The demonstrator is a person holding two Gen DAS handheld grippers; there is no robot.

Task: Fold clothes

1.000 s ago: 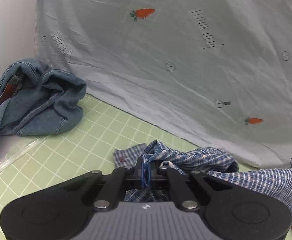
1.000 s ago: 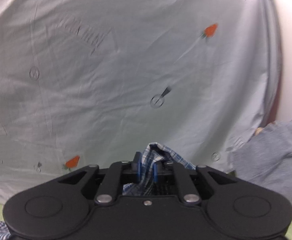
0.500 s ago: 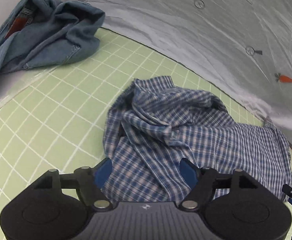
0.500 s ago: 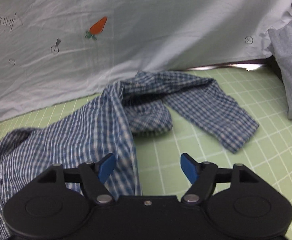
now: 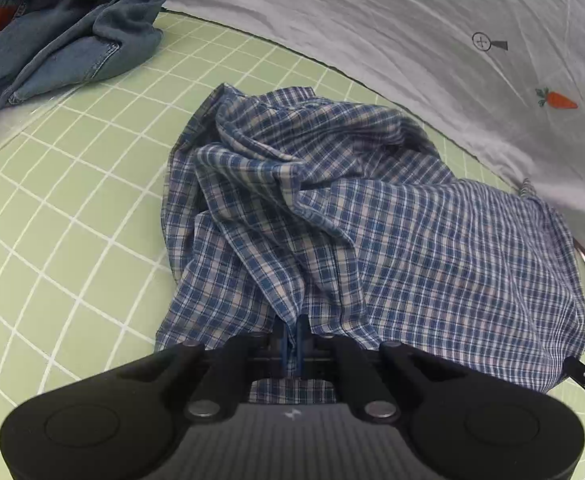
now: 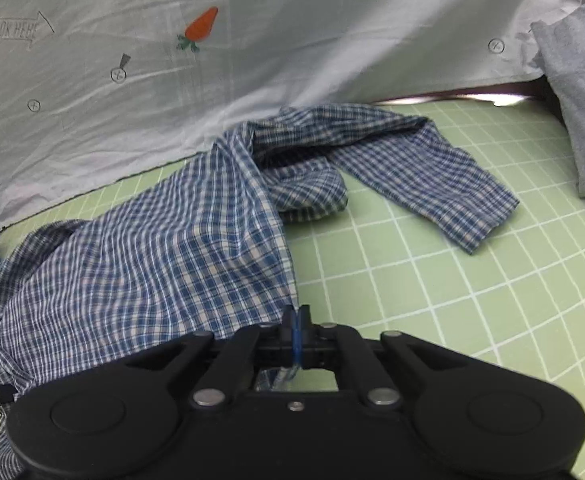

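Note:
A blue-and-white plaid shirt lies crumpled on the green grid mat. In the left wrist view my left gripper is at the shirt's near edge, its jaws closing tight on a raised fold of the cloth. In the right wrist view the shirt spreads to the left, and one sleeve stretches out to the right. My right gripper sits at the shirt's near right edge, its jaws closing on the hem, with a strip of plaid showing under the fingers.
A heap of blue denim lies at the mat's far left. A pale grey sheet with carrot prints hangs behind the mat. A grey garment lies at the far right. Bare mat shows right of the shirt.
A second ago both grippers held the shirt up before the sheet. Half a second ago both stood open over the dropped shirt. Now both have sunk and shut on its near edge.

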